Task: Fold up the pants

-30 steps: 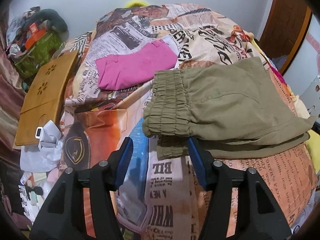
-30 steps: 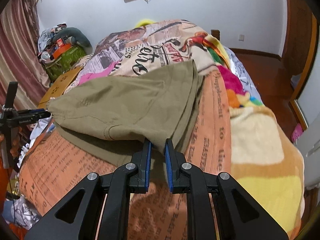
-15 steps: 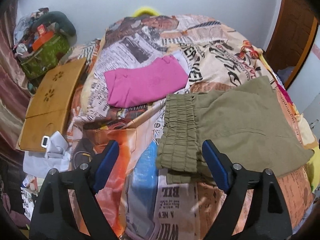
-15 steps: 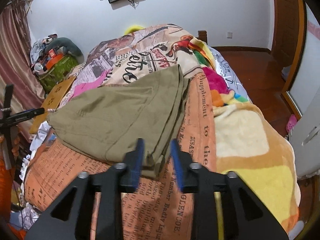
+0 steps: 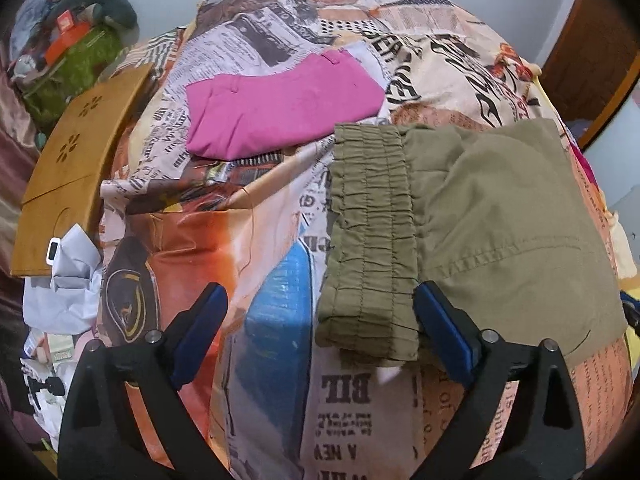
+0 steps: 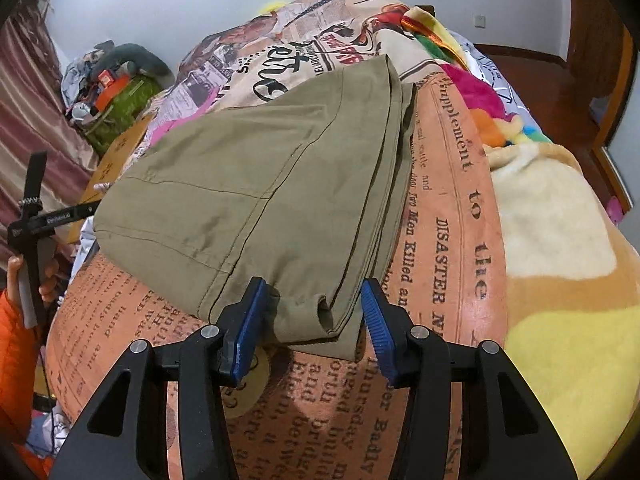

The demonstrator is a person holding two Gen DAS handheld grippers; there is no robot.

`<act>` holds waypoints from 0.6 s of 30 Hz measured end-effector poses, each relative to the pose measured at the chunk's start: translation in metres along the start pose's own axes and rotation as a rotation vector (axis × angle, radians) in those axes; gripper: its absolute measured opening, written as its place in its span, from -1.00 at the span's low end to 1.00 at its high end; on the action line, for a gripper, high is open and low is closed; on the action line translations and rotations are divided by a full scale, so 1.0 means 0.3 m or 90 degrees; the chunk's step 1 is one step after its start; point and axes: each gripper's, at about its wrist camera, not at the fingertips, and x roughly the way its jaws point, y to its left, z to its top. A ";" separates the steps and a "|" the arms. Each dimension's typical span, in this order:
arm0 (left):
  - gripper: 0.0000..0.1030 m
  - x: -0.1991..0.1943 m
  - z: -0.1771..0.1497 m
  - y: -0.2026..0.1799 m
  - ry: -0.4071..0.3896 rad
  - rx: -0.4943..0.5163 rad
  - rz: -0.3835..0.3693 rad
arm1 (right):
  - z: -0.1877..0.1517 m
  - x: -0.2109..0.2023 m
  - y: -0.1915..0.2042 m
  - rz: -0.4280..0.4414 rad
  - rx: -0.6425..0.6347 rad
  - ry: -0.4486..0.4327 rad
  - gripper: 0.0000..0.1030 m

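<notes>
Change: both sets of jaws have spread wide since a second ago, when the right pair was pinched on the hem end; the cloth has dropped flat and nothing is held.
Left gripper: jaws wide apart, gripping nothing; the near corner of the waistband sits between its blue pads, the right-hand pad just beside or perhaps brushing the cloth, I can't tell which.
Right gripper: jaws open too, standing either side of the folded corner at the other end, not closed on it.
Olive pants: lying flat on the newspaper-print bedspread, doubled over so several layers stack along one edge, gathered waistband at the left gripper's end.
Beyond the pants: a folded pink garment lies just past the waistband, further up the bed; a wooden board is off to the left of that, well apart from the pants; a bright fleece blanket sits on the opposite side of the pants.
Progress: by my reckoning the fold is laid and released, a neat compact rectangle.
Left to do: maybe one more fold or a little smoothing of the layered edge; otherwise it looks close to finished.
</notes>
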 end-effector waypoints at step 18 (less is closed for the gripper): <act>0.86 -0.057 -0.060 -0.107 -0.008 0.039 -0.001 | 0.033 0.017 -0.037 -0.097 -0.075 0.027 -0.14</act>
